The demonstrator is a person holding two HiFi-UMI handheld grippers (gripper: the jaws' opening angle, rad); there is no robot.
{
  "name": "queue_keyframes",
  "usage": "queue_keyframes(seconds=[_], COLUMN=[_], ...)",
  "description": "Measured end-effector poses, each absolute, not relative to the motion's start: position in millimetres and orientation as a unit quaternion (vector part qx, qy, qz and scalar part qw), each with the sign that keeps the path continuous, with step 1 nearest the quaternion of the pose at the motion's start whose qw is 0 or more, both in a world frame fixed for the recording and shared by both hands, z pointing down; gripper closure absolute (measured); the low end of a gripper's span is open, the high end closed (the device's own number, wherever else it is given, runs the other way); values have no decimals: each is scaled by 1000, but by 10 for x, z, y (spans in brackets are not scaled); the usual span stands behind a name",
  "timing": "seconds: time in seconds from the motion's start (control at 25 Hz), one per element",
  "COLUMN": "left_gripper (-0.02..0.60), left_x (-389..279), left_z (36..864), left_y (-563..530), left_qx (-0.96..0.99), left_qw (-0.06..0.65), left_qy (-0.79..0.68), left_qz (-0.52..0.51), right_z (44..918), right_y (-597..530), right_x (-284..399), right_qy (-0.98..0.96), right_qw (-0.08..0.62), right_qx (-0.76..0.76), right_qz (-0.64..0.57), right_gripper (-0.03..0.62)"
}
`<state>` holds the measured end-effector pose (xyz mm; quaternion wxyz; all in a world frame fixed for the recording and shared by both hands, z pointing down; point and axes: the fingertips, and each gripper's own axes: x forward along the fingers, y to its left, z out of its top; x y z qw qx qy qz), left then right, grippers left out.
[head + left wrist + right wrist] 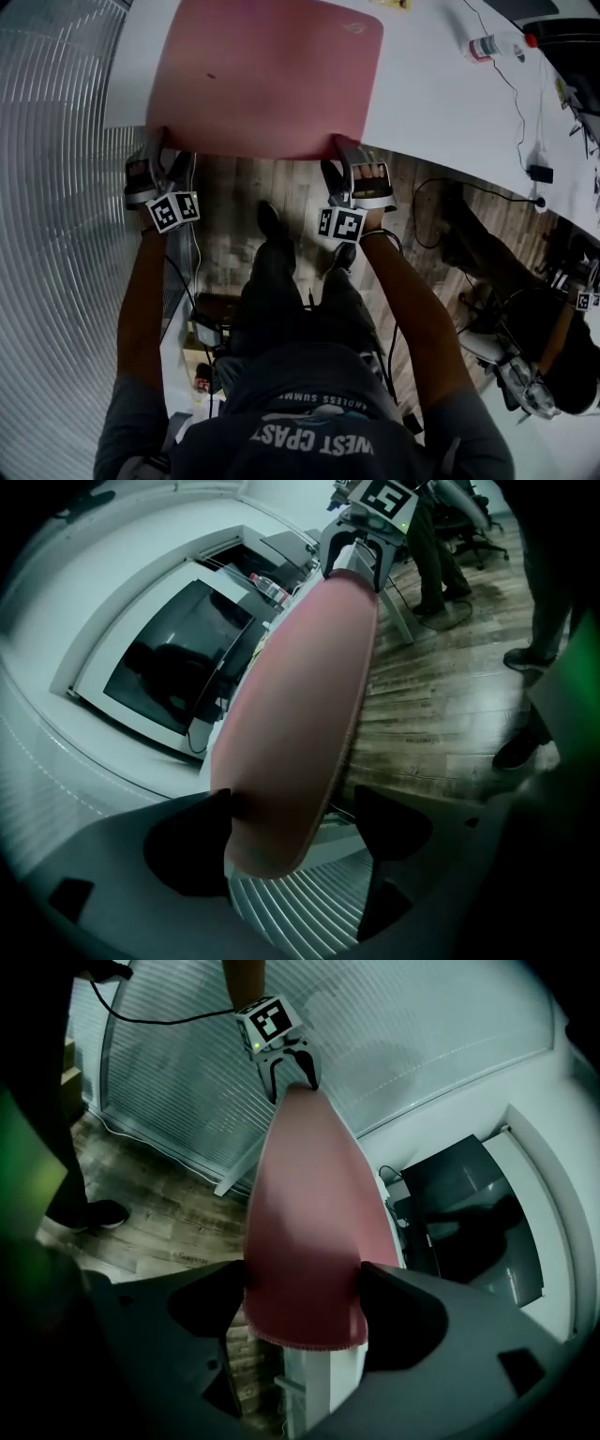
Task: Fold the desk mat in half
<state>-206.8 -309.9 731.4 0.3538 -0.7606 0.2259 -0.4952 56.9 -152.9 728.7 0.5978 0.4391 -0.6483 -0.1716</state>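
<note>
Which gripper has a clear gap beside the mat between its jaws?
The left gripper: the pink mat sits against one jaw only; in the right gripper it spans both.

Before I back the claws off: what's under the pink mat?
The white table shows around the mat, wood floor past its near edge. Anything lying between mat and table is covered.

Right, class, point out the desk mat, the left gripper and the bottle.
desk mat (267, 75): head view, middle of its pink top.
left gripper (164, 155): head view, midway between its fingertips.
bottle (502, 44): head view, its clear body.
</note>
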Motion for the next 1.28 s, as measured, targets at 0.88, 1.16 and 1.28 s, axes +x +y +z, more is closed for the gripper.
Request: queue_keyframes(seconds=[0.88,1.16,1.28], left_gripper=[457,535,540], left_x=[-2125,-2096,-2073], left_z=[6951,6520,6352], left_y=[-2886,-2990,-3068], left_qx=[-788,-793,-796], left_qw=[353,362,367], left_qy=[225,241,244], left_qz=[-450,-426,-416], right_z=[6816,6570,6443], right_y=[-1601,-1678,-1740], right_x=[561,560,562], right_qy=[-686,-689,-686], right_qw=[535,522,515], right_qx=[470,482,493], right_qz=[-146,-144,-142], right_gripper=[421,441,448])
